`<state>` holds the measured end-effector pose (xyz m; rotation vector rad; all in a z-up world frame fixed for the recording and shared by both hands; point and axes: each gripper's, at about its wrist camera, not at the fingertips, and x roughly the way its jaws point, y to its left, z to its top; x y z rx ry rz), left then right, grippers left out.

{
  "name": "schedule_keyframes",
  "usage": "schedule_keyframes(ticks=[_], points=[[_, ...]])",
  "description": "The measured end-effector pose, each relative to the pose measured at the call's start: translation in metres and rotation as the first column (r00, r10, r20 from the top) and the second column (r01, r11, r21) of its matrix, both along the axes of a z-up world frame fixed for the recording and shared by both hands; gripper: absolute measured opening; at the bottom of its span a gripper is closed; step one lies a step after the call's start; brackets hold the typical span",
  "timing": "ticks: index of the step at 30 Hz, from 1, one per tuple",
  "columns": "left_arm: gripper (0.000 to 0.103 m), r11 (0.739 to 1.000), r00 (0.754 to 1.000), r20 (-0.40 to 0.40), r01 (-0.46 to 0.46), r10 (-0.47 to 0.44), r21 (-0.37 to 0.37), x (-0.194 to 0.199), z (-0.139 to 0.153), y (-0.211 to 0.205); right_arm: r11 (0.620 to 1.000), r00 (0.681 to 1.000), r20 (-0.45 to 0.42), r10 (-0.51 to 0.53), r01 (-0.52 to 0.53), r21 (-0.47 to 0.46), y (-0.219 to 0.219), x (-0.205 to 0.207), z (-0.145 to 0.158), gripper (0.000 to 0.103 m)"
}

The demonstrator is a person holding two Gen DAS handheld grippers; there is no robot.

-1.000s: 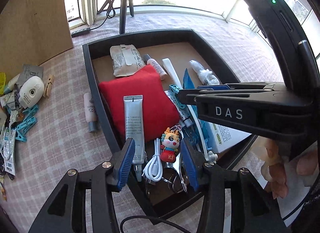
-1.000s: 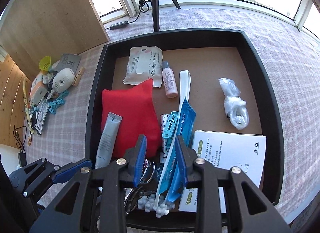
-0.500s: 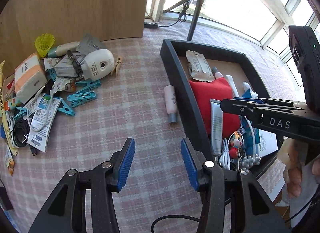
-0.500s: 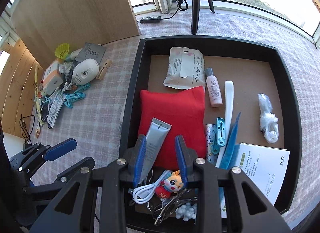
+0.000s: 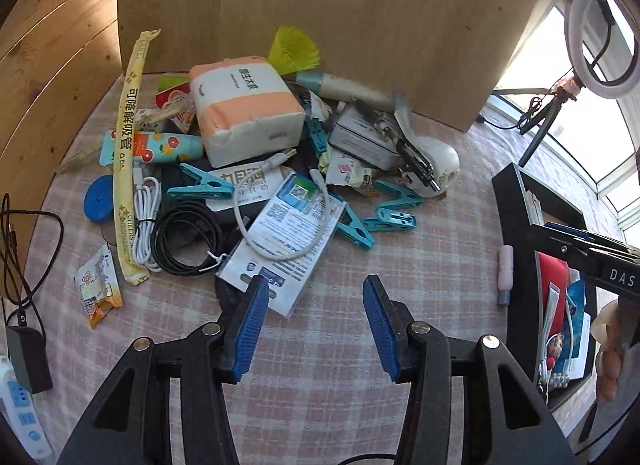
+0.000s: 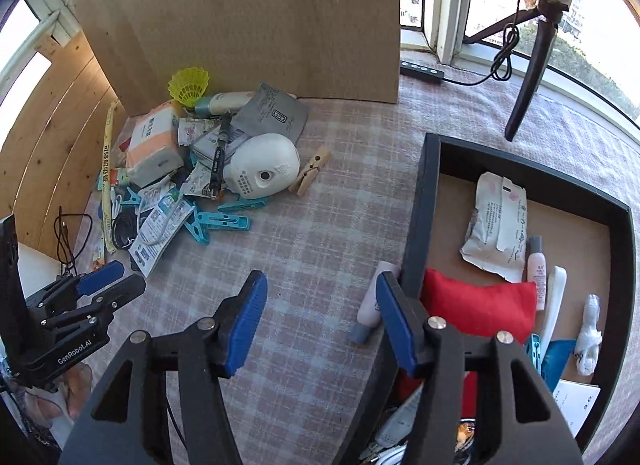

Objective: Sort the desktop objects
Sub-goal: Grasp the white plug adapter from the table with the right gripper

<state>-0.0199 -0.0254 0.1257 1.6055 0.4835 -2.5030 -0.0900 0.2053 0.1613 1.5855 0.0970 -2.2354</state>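
A heap of loose objects lies on the checked cloth: a tissue pack (image 5: 244,105), teal clothes pegs (image 5: 392,217), a coiled black cable (image 5: 184,241), a barcode packet (image 5: 288,241) and a white round device (image 6: 264,169). My left gripper (image 5: 314,297) hovers open just in front of that packet, holding nothing. My right gripper (image 6: 320,289) hangs over bare cloth left of the black tray (image 6: 424,205); its jaws are opening with nothing between them. A pink tube (image 6: 374,305) lies against the tray's outer wall by the right finger. Inside the tray is a red pouch (image 6: 476,305) among other items.
A cardboard board (image 6: 240,17) stands behind the heap, with a wooden wall to the left. A tripod (image 6: 528,65) stands beyond the tray. A power strip (image 5: 20,417) and a black adapter (image 5: 26,357) lie at the cloth's left edge. A wooden peg (image 6: 310,177) lies beside the white device.
Both grippers have swung left, off the tray and over the cloth. The left one now faces the heap. The right one's jaws stand much wider apart than before.
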Motion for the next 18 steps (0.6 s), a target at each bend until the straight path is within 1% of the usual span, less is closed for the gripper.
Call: schedule_keyframes(ticks=[4, 8, 13, 16, 18], points=[[0.047, 0.999, 0.999, 0.000, -0.050, 0.050, 0.003, -0.005, -0.001, -0.023, 1.000, 1.000, 0.005, 0.021, -0.021, 0.009, -0.025, -0.018, -0.004, 0.058], [0.047, 0.999, 0.999, -0.003, -0.040, 0.040, 0.011, -0.014, -0.001, -0.021, 1.000, 0.999, 0.033, 0.015, -0.014, -0.023, -0.037, -0.039, -0.008, 0.058], [0.047, 0.998, 0.999, -0.026, 0.048, -0.047, 0.038, -0.029, -0.004, 0.012, 0.999, 0.997, 0.071, -0.018, 0.021, -0.044, -0.044, -0.073, -0.017, 0.058], [0.047, 0.992, 0.995, -0.018, 0.100, -0.099, 0.082, -0.043, -0.014, 0.036, 0.998, 0.996, 0.090, -0.026, 0.032, -0.063, -0.045, -0.095, -0.024, 0.058], [0.047, 0.989, 0.993, -0.017, 0.120, -0.119, 0.089, -0.051, -0.020, 0.050, 0.997, 0.993, 0.111, -0.042, 0.049, -0.065, -0.045, -0.110, -0.032, 0.058]])
